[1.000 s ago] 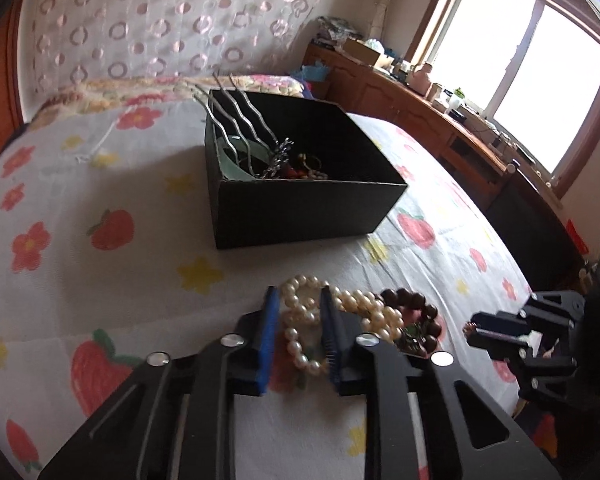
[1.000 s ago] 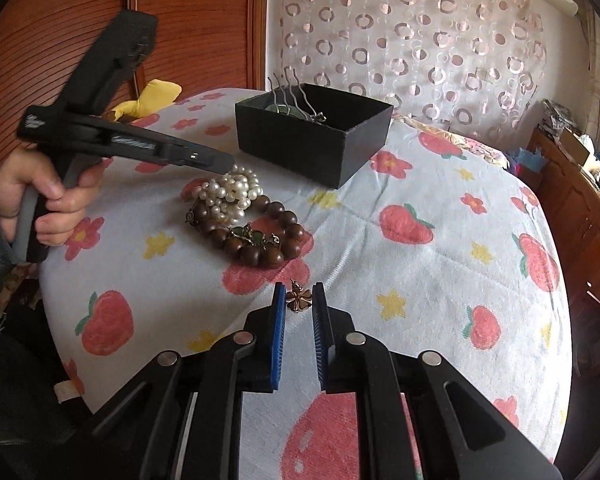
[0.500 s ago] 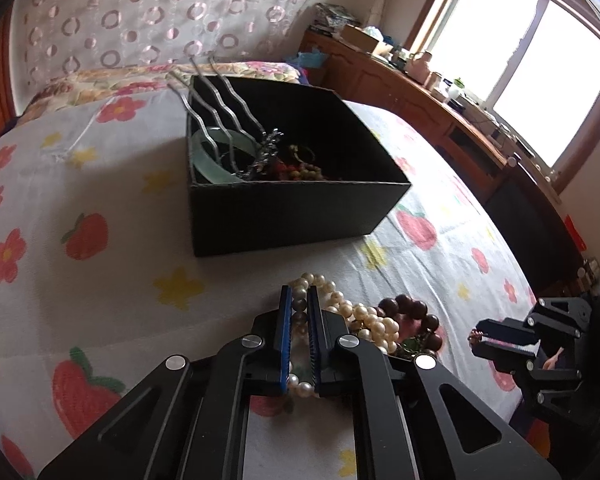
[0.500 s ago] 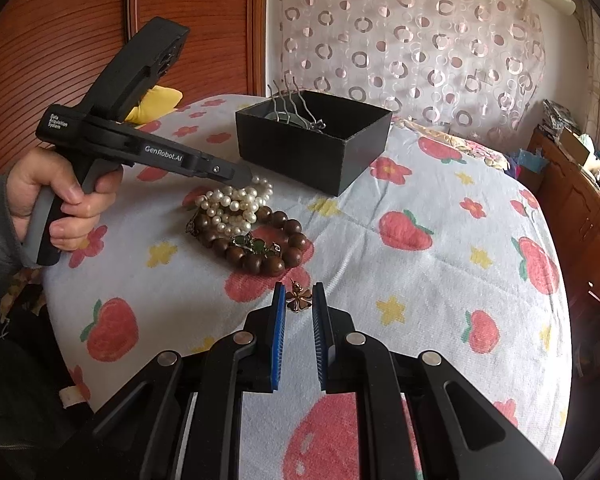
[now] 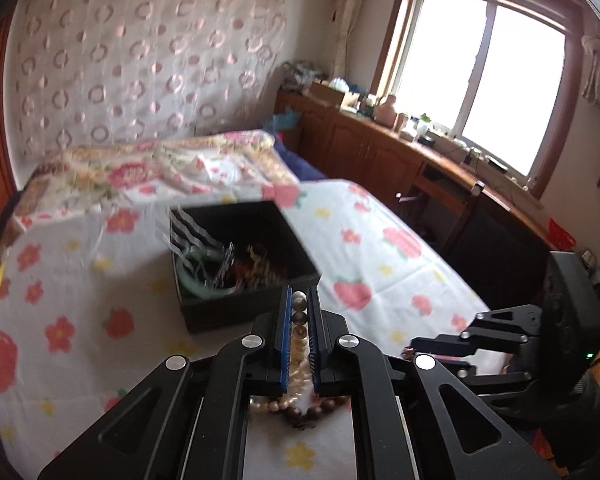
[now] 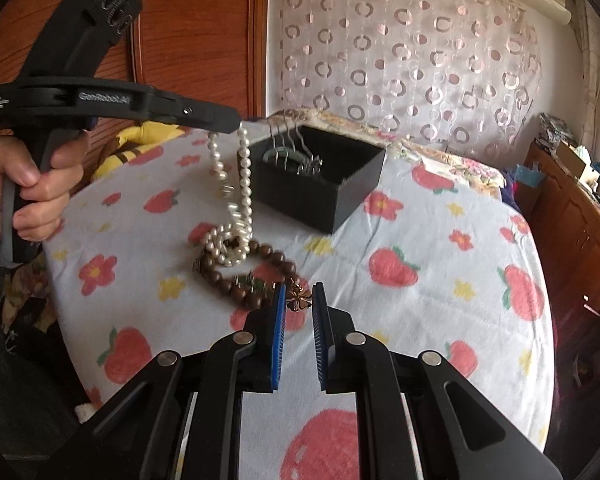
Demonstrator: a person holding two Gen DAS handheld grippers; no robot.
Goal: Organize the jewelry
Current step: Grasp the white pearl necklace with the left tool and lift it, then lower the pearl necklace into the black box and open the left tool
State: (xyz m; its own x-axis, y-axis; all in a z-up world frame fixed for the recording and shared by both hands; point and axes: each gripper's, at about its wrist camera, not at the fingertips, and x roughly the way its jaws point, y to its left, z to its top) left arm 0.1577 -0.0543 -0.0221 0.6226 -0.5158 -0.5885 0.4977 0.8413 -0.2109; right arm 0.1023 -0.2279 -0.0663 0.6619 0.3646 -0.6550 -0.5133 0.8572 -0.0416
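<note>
My left gripper is shut on a white pearl necklace and holds it raised. In the right wrist view the left gripper shows with the necklace hanging down, its lower end still coiled on the bed. A brown wooden bead bracelet lies beside the coil. A black open box with hair forks and a green bangle stands behind; it also shows in the left wrist view. My right gripper stands around a small bronze flower charm, jaws slightly apart.
The bed has a white sheet with strawberries and flowers. A yellow cushion lies at its far left. A wooden cabinet with clutter runs under the window. My right gripper shows in the left wrist view.
My left gripper closed on the pearl necklace and lifted it up, toward the black box. The right gripper stayed around the flower charm.
</note>
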